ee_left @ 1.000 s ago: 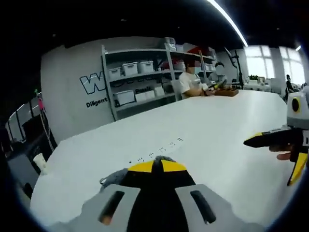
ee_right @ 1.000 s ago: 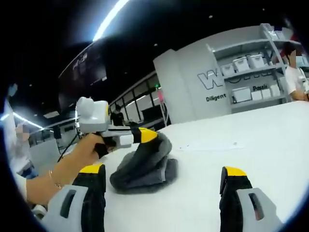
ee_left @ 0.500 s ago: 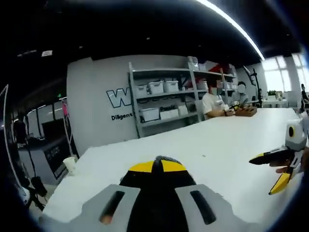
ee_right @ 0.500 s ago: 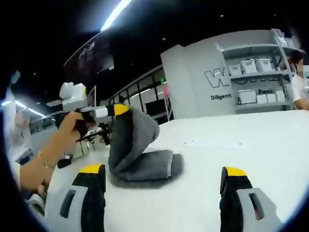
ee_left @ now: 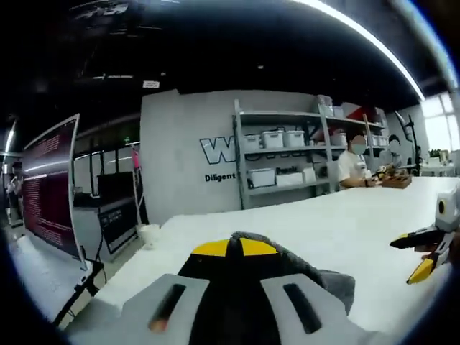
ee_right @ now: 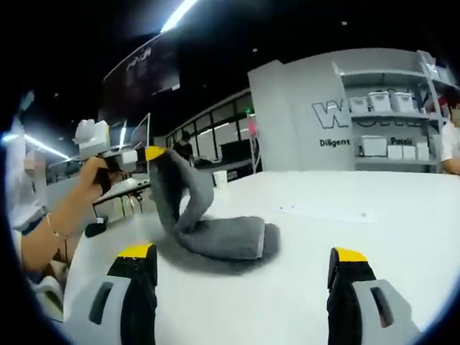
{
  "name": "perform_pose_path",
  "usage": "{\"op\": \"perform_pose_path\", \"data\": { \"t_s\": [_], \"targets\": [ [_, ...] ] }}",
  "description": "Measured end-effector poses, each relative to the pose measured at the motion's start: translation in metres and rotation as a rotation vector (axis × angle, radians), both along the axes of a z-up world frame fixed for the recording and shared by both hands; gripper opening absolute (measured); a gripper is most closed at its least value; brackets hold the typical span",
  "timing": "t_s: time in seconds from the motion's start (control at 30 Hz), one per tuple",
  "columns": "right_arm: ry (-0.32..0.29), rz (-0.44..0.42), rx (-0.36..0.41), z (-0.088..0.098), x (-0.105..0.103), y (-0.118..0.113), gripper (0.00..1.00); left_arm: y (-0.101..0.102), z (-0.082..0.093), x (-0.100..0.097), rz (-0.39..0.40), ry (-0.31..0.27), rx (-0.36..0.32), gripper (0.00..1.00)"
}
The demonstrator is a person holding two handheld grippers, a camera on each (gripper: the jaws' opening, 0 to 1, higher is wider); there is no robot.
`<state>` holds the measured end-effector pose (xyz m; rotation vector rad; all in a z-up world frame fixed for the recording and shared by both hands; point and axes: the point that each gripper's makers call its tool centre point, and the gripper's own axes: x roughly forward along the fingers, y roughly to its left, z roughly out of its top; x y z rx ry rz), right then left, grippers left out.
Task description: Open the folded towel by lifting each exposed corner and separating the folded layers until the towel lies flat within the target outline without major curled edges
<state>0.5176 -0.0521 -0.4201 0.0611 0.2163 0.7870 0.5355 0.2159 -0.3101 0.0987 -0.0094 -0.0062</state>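
Since approx 1 s back, the top layer of the folded grey terry towel [ee_right: 215, 233] has peeled up off the stack & now stands as a tall flap, carried back & up by my left gripper [ee_right: 152, 153], whose yellow-tipped jaws are pressed together, pinching a corner of it; in the left gripper view that cloth bunches grey round my own jaw tips [ee_left: 233, 248]. I hold it high so the layers part cleanly instead of dragging the whole bundle along; the lower folds lie on the wide white tabletop [ee_right: 374, 237], approx centre, near my right gripper [ee_right: 241, 262]. Its jaws are spread wide w/ nothing between, parked just short of the towel, prob. ready to pin or take the next corner. No target outline that I can make out. Beyond: grey metal shelving w/ white storage bins [ee_left: 280, 154], a seated person [ee_left: 352, 169] at the far table edge, a white paper cup [ee_left: 147, 233]; none of it blocks the unfold.
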Motion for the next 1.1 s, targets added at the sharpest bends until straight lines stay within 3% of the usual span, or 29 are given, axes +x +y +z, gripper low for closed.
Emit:
{"op": "perform_pose_path", "data": {
  "t_s": [0.2,0.6,0.63,0.7,0.9,1.0,1.1],
  "targets": [
    [-0.027,-0.006,-0.03,0.003,-0.003,0.001,0.99,0.024,-0.008,-0.022,0.052,-0.006,-0.013,0.02],
    [-0.004,0.024,-0.123,-0.019,-0.006,0.014,0.99,0.064,-0.031,-0.057,0.131,0.018,-0.018,0.02],
    [-0.014,0.042,-0.147,-0.019,-0.012,0.02,0.99,0.076,-0.045,-0.065,0.154,0.035,-0.007,0.02],
    [-0.024,0.052,-0.152,-0.017,-0.014,0.022,0.99,0.082,-0.055,-0.071,0.157,0.052,0.011,0.02],
    [-0.031,0.05,-0.149,-0.016,-0.012,0.02,0.99,0.092,-0.072,-0.083,0.164,0.079,0.03,0.02],
    [-0.026,0.042,-0.144,-0.015,-0.011,0.017,0.99,0.1,-0.091,-0.093,0.175,0.141,0.117,0.02],
    [-0.033,0.034,-0.138,-0.012,-0.011,0.015,0.99,0.104,-0.1,-0.095,0.178,0.173,0.133,0.02]
  ]
}}
